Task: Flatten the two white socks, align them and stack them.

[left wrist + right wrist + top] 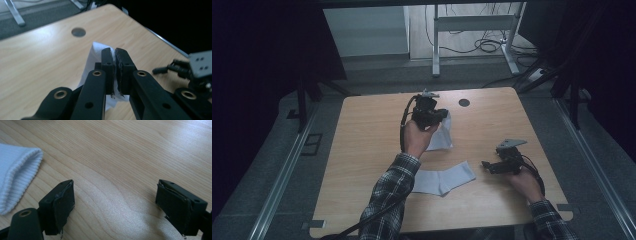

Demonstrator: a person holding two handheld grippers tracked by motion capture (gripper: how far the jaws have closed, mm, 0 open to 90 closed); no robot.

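The sock you hold (442,136) hangs from your left tool (443,116), up over the middle of the table (362,150), a bit toward the far edge. Its top is pinched and the rest of it droops down. Its low end looks to be at or near the wood, but you cannot tell if it touches. In the left gripper view the two black jaws are pressed together, with the thin white cloth (96,53) squeezed between them.

The other sock (444,181) lies flat on the table, closer to the near edge. Its long side runs from left to right, with a bend in it. Its ribbed open end (17,177) points toward your right tool (486,165).

That is the thing to watch. The flat sock sits just to the left of your right tool, near it but not touching. Your right hand (524,182) is the closer one to it. Your left hand (417,137) is busy and higher up.

Your right tool sits low by the table, over toward the right edge. Its jaws stand wide apart, and there is nothing between them but bare wood. To grab the flat sock, you would likely slide the right tool to the left until the ribbed end is between the jaws.

A small dark round hole (464,102) sits near the far edge, well away from both socks.
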